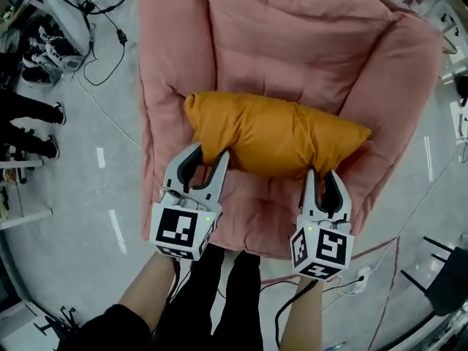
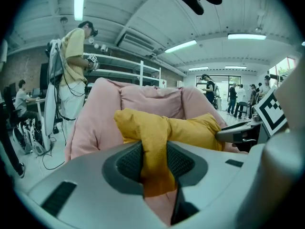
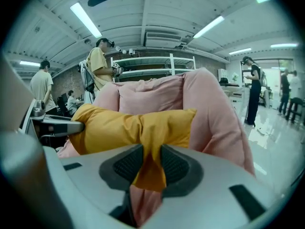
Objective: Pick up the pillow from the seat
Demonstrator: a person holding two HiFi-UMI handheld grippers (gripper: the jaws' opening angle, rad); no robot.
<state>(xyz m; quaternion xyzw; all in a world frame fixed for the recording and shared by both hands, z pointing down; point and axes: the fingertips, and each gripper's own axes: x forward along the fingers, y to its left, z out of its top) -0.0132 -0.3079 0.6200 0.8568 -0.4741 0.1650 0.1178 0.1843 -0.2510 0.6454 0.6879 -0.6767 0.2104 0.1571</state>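
Head view: pink seat (image 1: 292,42) on pale floor (image 1: 80,218); left gripper (image 1: 208,157), right gripper (image 1: 322,178) both clamp orange pillow (image 1: 270,134).

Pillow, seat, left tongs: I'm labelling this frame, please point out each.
pillow (image 1: 278,134), head view, middle of its orange top.
seat (image 1: 292,42), head view, bare pink backrest.
left tongs (image 1: 210,153), head view, midway between the tips, clamped on pillow fabric.

The pillow (image 1: 274,134) stretches crosswise over the seat (image 1: 292,42), with the seat's back behind it and an arm at either side. The left gripper (image 1: 208,154) is at its left end, the right gripper (image 1: 322,175) near its right end — each with a fold between its jaws. A cable (image 1: 102,72) lies left of the seat.
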